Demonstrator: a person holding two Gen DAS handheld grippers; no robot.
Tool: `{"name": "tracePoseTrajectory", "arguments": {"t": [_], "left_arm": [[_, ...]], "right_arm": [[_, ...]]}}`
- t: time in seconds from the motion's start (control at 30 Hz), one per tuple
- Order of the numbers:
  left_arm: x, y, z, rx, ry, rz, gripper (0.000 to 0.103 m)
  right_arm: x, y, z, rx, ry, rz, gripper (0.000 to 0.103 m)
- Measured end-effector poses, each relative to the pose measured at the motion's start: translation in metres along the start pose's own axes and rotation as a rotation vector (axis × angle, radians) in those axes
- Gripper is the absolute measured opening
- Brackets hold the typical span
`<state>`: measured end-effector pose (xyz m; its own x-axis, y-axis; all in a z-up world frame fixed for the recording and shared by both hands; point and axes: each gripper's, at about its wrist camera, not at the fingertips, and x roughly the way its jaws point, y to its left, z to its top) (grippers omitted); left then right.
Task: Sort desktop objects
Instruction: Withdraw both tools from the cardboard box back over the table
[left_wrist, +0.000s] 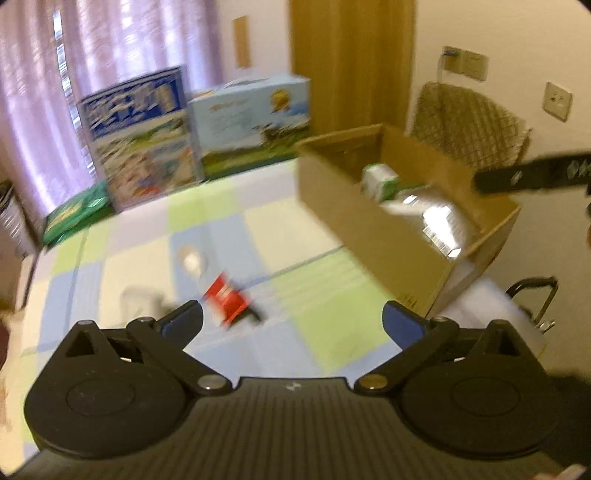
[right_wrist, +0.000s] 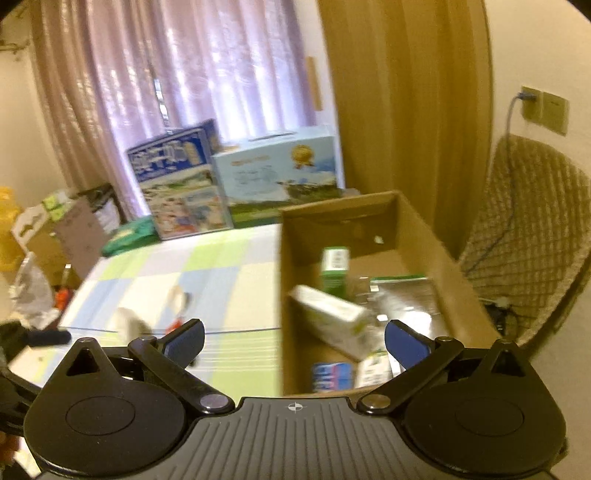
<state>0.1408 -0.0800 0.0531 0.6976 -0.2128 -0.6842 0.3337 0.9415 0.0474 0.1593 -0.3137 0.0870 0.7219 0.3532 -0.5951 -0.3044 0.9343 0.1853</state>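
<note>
On the checked tablecloth (left_wrist: 258, 229) I see the things that wait for sorting: a small object with a red label (left_wrist: 225, 297) lies ahead of my left gripper (left_wrist: 291, 321), and close to it, on its left, there is a pale white object (left_wrist: 138, 301); both are blurred, so I cannot say what they are. My left gripper hovers above the cloth with its jaws spread wide and nothing between the blue pads (left_wrist: 184, 321). To the right stands the open cardboard box (left_wrist: 354, 229), on the same table, and inside it I can see a green and white carton (left_wrist: 380, 181) and a shiny silver package (left_wrist: 436, 218). My right gripper (right_wrist: 293, 343) is above the near wall of this box (right_wrist: 288, 280), also with the jaws wide apart and holding nothing. In the right wrist view the box contains an upright green carton (right_wrist: 334, 271), a white package lying tilted (right_wrist: 328, 314), the silver package (right_wrist: 410, 299) and a small blue and white pack (right_wrist: 330, 374) near the front wall. Behind the table two big printed boxes (left_wrist: 147, 140) stand side by side before a curtain (left_wrist: 122, 40). A chair with a quilted cover (right_wrist: 532, 236) stands to the right of the cardboard box.
</note>
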Motion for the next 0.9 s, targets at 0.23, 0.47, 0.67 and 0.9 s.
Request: {"name": "tracePoseTrajectory", "arguments": {"t": [0.23,0.47,0.67,0.9], "left_arm": [[-0.045,0.059,-0.059,-0.117,0.018,0.104,0.102],[-0.073,0.09,-0.089,-0.201,0.016,0.125,0.102],[-0.087,0.098,-0.096,-0.215,0.012,0.148,0.102],[-0.101,0.098,-0.095,-0.218,-0.004,0.171,0.102]], "right_arm": [[-0.007,0.061,-0.021,-0.021,0.005,0.107,0.101],[0.006,0.102,-0.052,0.038,0.063,0.183,0.101],[0.015,0.116,-0.073,0.057,0.095,0.191,0.101],[0.013,0.111,-0.088,0.066,0.115,0.176,0.101]]}}
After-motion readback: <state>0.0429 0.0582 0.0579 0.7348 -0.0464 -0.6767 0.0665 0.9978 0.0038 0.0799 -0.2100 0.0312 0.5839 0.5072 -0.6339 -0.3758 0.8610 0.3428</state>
